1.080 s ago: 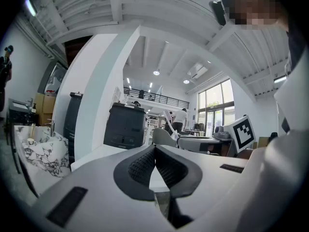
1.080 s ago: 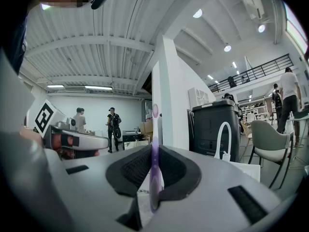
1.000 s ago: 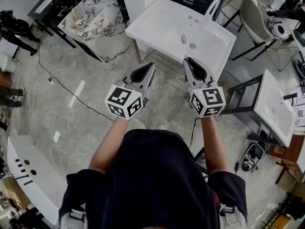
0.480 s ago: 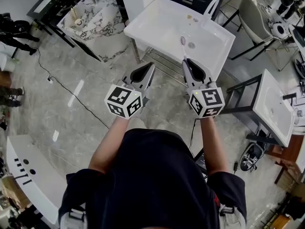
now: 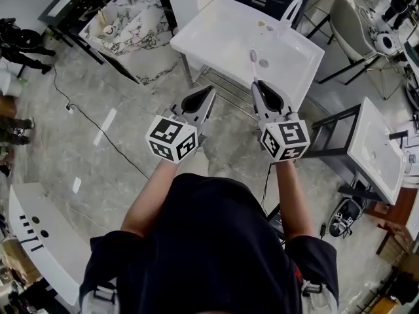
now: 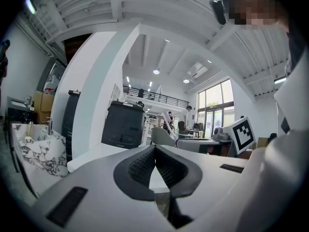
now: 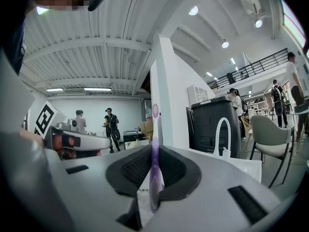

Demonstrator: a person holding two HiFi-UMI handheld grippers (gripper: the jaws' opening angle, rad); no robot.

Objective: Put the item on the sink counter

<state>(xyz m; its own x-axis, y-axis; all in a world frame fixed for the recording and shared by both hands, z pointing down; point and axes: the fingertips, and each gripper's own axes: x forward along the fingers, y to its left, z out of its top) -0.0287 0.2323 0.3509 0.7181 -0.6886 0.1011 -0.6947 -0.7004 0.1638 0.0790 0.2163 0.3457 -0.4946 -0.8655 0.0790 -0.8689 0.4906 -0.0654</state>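
Observation:
My right gripper [image 5: 255, 82] [image 7: 153, 153] is shut on a purple toothbrush [image 5: 253, 63] [image 7: 154, 149]. The brush stands upright from the jaws, its head pointing over the front part of the white sink counter [image 5: 216, 28]. My left gripper [image 5: 209, 90] [image 6: 154, 149] is shut with nothing between its jaws and hovers just short of the counter's front edge. The white faucet [image 5: 291, 8] [image 7: 222, 134] rises at the far side of the sink, and the drain [image 5: 264, 63] lies in the basin close to the brush head.
A marble-patterned basin [image 5: 134, 25] stands at the left, a second white sink unit [image 5: 376, 146] at the right, and a white panel [image 5: 39, 241] lies at the lower left. A black cable [image 5: 91, 120] runs over the floor. People stand far off.
Both grippers have barely shifted; the left one has edged slightly toward the counter. The toothbrush stays held in the right gripper.

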